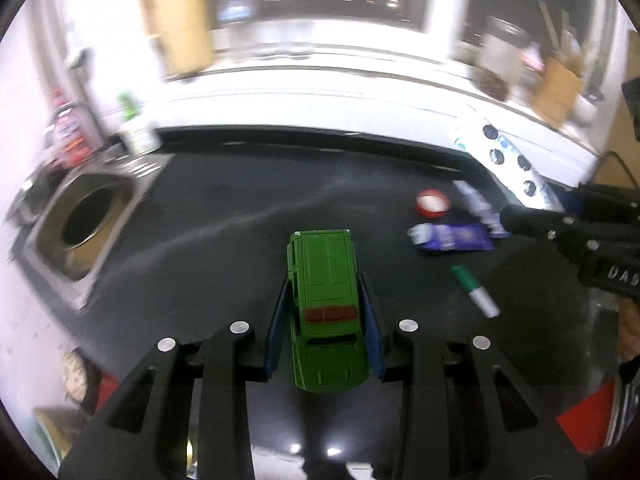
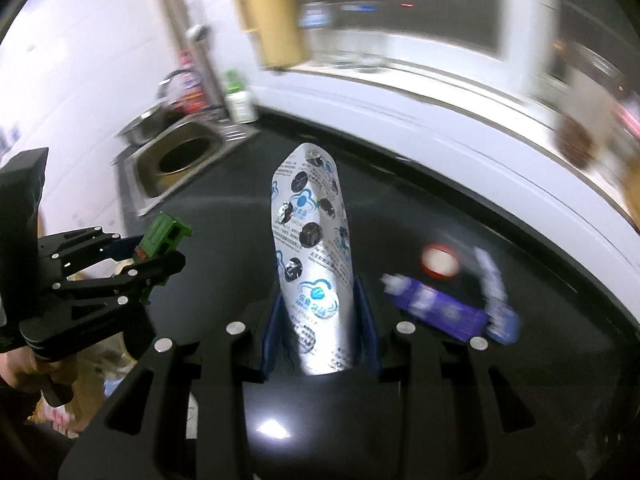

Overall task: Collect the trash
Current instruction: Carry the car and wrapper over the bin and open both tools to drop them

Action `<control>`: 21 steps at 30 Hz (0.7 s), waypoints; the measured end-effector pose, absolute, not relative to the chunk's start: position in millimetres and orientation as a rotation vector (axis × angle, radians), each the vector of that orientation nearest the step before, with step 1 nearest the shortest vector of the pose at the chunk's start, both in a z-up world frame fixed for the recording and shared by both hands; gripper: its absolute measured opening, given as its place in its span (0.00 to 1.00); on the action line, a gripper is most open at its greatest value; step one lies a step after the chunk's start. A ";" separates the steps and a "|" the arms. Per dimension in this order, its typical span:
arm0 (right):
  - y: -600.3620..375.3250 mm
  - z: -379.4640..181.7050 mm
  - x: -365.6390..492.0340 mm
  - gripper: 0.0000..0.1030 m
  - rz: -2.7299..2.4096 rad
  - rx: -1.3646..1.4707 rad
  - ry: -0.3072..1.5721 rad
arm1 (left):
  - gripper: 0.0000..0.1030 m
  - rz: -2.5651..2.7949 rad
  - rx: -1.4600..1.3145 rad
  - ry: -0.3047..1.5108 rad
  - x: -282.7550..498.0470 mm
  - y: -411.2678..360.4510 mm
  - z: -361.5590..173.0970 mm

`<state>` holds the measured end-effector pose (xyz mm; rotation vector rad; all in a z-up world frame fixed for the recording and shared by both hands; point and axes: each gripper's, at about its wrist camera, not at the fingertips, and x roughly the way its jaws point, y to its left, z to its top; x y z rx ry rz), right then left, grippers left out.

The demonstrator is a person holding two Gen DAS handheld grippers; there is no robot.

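My left gripper [image 1: 327,312] is shut on a green toy car [image 1: 324,300], held above the black counter [image 1: 224,240]; the same gripper [image 2: 160,256] and the car [image 2: 166,234] appear at the left of the right wrist view. My right gripper [image 2: 318,312] is shut on a silver blister pack [image 2: 312,248] that sticks up between its blue pads. The right gripper [image 1: 520,220] enters the left wrist view from the right, and the pack shows beside it [image 1: 504,152]. On the counter lie a purple wrapper [image 1: 452,236], a red-rimmed lid [image 1: 432,202], a green-and-white marker [image 1: 474,290] and a white tube [image 1: 476,202].
A steel sink [image 1: 86,222] with a round dark opening sits at the counter's left end, with a green-capped bottle [image 1: 134,128] and a faucet behind it. A white windowsill [image 1: 320,96] runs along the back. A cardboard box [image 1: 558,90] stands at the far right.
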<state>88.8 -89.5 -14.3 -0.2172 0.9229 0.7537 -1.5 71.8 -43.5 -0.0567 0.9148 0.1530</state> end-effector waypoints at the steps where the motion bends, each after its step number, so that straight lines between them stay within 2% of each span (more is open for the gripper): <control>1: -70.4 -13.8 83.4 0.33 0.790 -0.235 0.920 | 0.32 0.189 -0.065 0.913 -15.0 86.4 -43.6; 11: 113.8 -27.3 9.8 0.33 1.173 -0.362 0.938 | 0.32 0.550 -0.248 0.913 -158.3 218.7 -57.1; 21: 287.7 -97.5 -97.9 0.34 1.455 -0.522 1.039 | 0.32 0.787 -0.438 0.906 -281.7 318.9 -129.2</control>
